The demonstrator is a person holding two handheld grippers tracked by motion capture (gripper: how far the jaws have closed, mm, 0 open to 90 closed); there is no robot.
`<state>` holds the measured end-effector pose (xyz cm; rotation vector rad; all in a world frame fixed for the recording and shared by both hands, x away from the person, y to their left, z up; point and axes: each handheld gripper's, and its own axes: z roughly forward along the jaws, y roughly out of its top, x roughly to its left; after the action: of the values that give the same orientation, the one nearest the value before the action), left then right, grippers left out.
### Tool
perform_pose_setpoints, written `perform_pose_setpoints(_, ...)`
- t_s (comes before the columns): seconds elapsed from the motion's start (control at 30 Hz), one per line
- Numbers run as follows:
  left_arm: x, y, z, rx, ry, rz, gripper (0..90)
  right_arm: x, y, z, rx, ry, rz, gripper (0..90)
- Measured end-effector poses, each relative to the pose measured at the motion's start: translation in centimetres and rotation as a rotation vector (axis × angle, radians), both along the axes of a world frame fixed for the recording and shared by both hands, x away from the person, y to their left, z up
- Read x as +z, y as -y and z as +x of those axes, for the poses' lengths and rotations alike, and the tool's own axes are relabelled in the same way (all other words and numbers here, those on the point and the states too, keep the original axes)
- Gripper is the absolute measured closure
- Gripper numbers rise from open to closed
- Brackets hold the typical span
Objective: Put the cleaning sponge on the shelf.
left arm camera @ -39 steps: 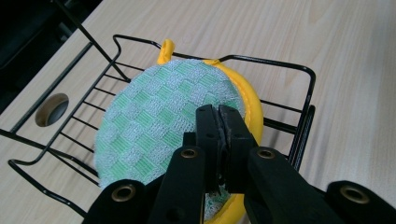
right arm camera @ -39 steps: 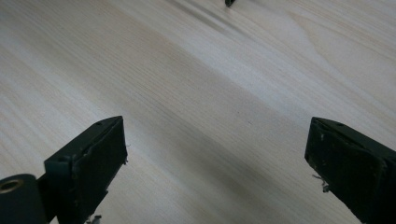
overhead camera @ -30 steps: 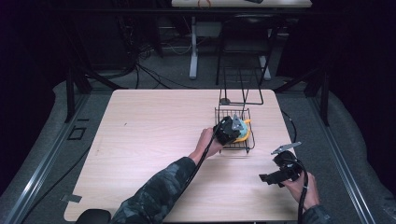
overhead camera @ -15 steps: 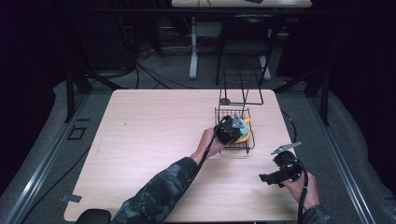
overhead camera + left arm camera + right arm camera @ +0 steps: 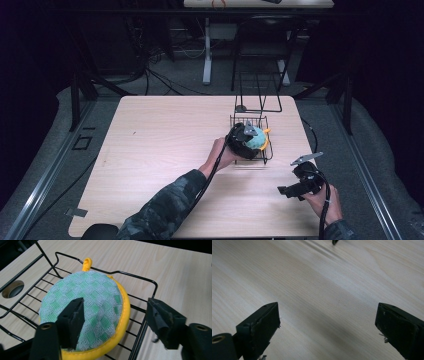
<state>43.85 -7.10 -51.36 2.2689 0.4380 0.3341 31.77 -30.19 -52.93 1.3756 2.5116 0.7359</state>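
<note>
Left gripper (image 5: 115,317) view reveals jaws just spreading off checked pad (image 5: 85,307) in rack (image 5: 140,280).

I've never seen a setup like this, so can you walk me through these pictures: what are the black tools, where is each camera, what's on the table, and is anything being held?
A person holds a hand-held two-jaw gripper in each hand at a pale wooden table. One picture looks down from above; the other two come from cameras riding on the grippers, looking along their black jaws. The left gripper hangs over a round green-checked cloth pad with a yellow rim that lies in a low black wire basket. Its jaws have just been opening; one stands over the pad, the other outside the rim, gripping nothing. A taller black wire stand sits behind. The right gripper is open above bare table.
</note>
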Motion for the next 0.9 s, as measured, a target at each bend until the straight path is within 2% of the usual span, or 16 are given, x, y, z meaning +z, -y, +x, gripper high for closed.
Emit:
perform_pose_setpoints(0.2, 0.9, -1.1, -0.7, -0.014, 0.009, 0.006, 19.8, 0.0, -0.1, 0.0, -0.006, 0.0, 0.002, 5.2)
perform_pose_setpoints(0.4, 1.8, -2.8, -1.9, -0.026, 0.028, 0.028, 16.1, 0.0, 0.0, 0.0, 0.005, -0.002, -0.004, 5.2)
perform_pose_setpoints(0.43, 2.1, -3.4, -2.1, -0.029, 0.029, 0.044, 15.5, -0.1, 0.1, 0.0, 0.004, 0.001, -0.012, 5.2)
perform_pose_setpoints(0.6, 2.8, -4.9, -2.8, -0.036, 0.032, 0.056, 13.1, -0.1, 0.0, 0.0, -0.002, -0.002, -0.009, 5.2)
perform_pose_setpoints(0.77, 3.9, -6.9, -3.9, -0.023, 0.05, 0.081, 8.0, -0.2, 0.0, 0.1, -0.002, -0.007, -0.007, 5.2)
perform_pose_setpoints(0.87, 4.3, -8.2, -4.3, -0.001, 0.046, 0.1, 5.1, -0.2, 0.0, 0.0, -0.004, -0.003, -0.003, 5.2)
perform_pose_setpoints(0.9, 4.6, -8.9, -4.7, 0.007, 0.043, 0.12, 3.8, -0.2, 0.0, 0.1, -0.003, -0.012, -0.006, 5.2)
